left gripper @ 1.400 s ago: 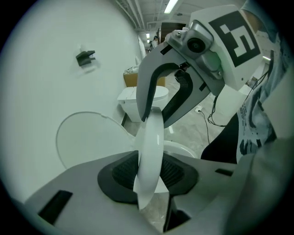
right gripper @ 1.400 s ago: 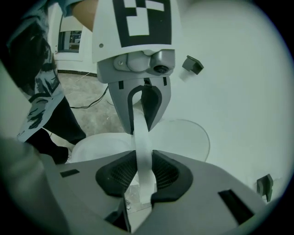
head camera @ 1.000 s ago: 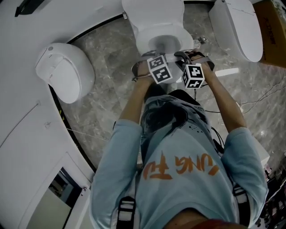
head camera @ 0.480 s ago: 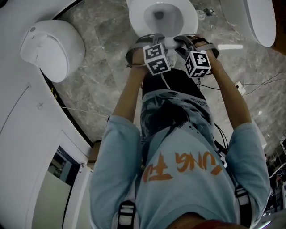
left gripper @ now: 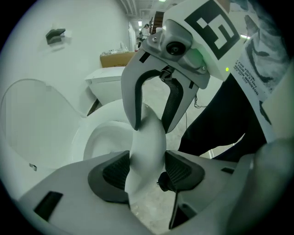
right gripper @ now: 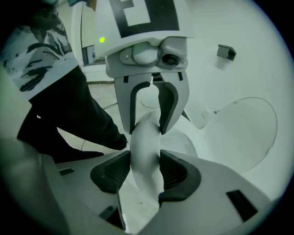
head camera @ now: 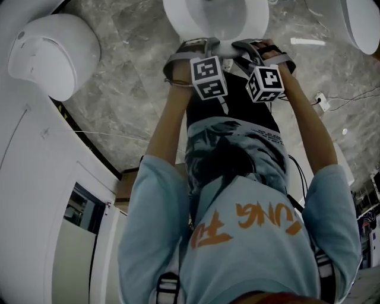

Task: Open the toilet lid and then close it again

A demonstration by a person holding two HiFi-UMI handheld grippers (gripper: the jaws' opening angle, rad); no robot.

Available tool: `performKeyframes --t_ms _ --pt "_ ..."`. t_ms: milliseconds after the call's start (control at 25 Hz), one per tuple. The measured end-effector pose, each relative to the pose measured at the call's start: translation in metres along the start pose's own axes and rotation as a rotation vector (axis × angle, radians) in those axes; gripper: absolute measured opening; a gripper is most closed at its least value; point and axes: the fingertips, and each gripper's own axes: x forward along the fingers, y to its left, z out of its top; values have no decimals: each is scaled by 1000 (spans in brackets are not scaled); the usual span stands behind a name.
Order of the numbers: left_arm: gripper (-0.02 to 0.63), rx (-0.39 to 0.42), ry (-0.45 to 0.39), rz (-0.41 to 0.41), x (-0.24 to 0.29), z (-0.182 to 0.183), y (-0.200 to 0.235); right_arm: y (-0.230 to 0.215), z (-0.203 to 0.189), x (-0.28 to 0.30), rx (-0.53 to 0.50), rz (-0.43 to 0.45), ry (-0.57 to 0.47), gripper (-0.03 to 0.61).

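The white toilet is at the top of the head view with its bowl uncovered. Its lid stands raised behind the bowl. Both grippers sit side by side at the front of the bowl. My left gripper has its pads against both sides of the white front edge of the seat. My right gripper grips the same edge a little further right. Both pairs of jaws have just been opening, with the seat edge still between them.
A second toilet with its lid down stands on the white platform at left. A third is at the top right, with a cable on the marble floor near it. A cardboard box stands beyond.
Both grippers have come down together to the front rim of the bowl. The toilet has slid up the head view and its tank has left the picture.
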Motion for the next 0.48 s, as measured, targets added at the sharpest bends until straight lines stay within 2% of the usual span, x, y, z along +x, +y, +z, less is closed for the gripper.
performKeyframes --t_ms 80,200,480 --pt "256 -7 14 4 12 -7 -6 9 -3 10 31 26 -5 216" --pt "252 25 54 25 31 -17 -17 25 -12 27 1 30 27 215" --pt "249 69 129 -31 84 -37 -31 52 -40 74 -1 59 66 216"
